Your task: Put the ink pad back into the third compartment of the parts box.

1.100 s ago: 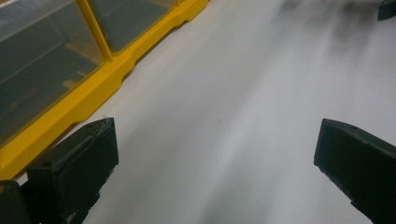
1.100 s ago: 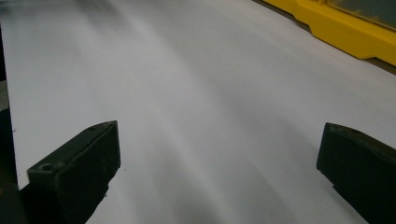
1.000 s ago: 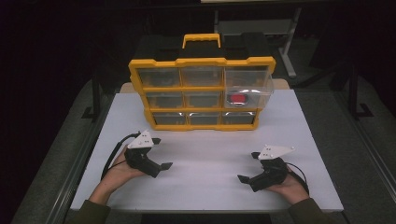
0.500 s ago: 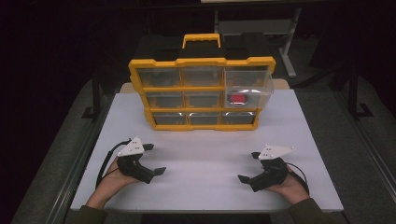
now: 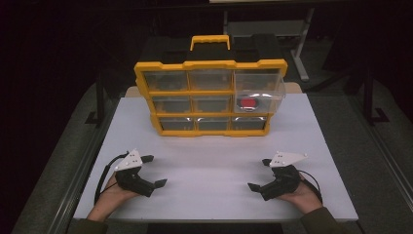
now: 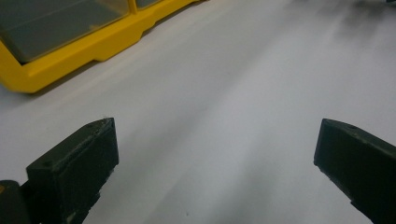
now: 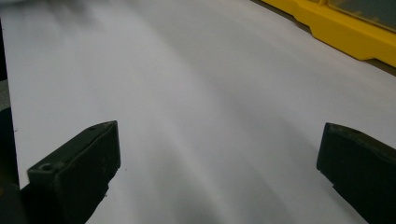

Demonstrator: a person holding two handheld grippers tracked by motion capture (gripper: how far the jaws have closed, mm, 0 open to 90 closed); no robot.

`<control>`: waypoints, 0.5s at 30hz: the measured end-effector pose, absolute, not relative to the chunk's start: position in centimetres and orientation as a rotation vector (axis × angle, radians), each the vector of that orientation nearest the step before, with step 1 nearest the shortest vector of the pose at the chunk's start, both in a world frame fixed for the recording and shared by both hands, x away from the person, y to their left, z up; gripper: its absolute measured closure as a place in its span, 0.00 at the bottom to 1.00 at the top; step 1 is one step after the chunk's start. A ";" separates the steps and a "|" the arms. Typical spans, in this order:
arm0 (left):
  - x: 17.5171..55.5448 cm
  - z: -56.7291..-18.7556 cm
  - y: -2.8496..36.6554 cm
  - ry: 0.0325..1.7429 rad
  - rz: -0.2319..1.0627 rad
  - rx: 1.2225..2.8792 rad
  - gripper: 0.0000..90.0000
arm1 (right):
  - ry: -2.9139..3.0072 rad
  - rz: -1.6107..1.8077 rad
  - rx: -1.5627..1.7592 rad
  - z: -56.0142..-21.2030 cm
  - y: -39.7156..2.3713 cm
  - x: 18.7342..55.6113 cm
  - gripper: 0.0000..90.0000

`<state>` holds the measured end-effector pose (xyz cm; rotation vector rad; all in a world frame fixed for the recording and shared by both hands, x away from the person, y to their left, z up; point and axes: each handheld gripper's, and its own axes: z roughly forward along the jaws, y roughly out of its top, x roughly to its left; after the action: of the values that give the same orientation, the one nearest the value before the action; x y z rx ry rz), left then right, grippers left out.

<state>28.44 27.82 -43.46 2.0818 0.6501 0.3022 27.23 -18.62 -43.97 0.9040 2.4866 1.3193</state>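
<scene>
Both jaws spread wide and empty: the left hand-held gripper (image 5: 152, 170) sits at the lower left of the frame, the right hand-held gripper (image 5: 260, 174) at the lower right, each near the front edge of the white surface (image 5: 209, 165). A broad bare stretch lies between them. The yellow drawer organizer (image 5: 210, 92) stands well apart at upper centre — one right-hand drawer (image 5: 258, 95) pulled out, holding a red item (image 5: 248, 103). The room around is dark.

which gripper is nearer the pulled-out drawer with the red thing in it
Right. The right gripper sits near the table's front edge, almost straight below the open drawer. The left gripper is equally far forward but well off to the drawer's left.
</scene>
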 end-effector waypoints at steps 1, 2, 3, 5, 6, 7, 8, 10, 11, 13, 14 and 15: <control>28.4 -43.5 27.8 0.650 0.302 2.082 0.00 | 2.487 1.319 0.904 -44.0 -18.6 27.2 0.00; 28.3 -43.8 27.9 0.658 0.292 2.080 0.00 | 2.488 1.315 0.909 -44.0 -18.6 27.2 0.00; 28.3 -43.8 27.9 0.658 0.292 2.080 0.00 | 2.488 1.314 0.907 -44.0 -18.6 27.3 0.00; 28.3 -43.9 28.0 0.658 0.294 2.083 0.00 | 2.488 1.311 0.906 -44.0 -18.6 27.3 0.00; 28.3 -43.9 28.0 0.662 0.293 2.077 0.00 | 2.488 1.311 0.904 -44.1 -18.6 27.3 0.00; 28.4 -43.9 28.0 0.664 0.289 2.075 0.00 | 2.489 1.309 0.905 -44.1 -18.6 27.3 0.00; 28.4 -44.0 28.0 0.664 0.287 2.076 0.00 | 2.489 1.308 0.905 -44.1 -18.6 27.3 0.00; 28.4 -44.0 27.9 0.662 0.286 2.085 0.00 | 2.489 1.308 0.905 -44.1 -18.6 27.3 0.00; 28.4 -44.1 27.9 0.660 0.283 2.087 0.00 | 2.489 1.305 0.904 -44.1 -18.6 27.3 0.00; 28.4 -44.1 27.9 0.662 0.285 2.086 0.00 | 2.490 1.304 0.905 -44.1 -18.6 27.3 0.00; 28.4 -44.0 27.9 0.664 0.289 2.087 0.00 | 2.490 1.305 0.906 -44.1 -18.6 27.3 0.00; 28.4 -44.0 28.0 0.664 0.287 2.088 0.00 | 2.489 1.304 0.906 -44.1 -18.6 27.3 0.00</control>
<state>28.41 27.97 -44.01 2.0877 0.6638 0.2868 27.27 -18.61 -44.11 0.9059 2.4892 1.3037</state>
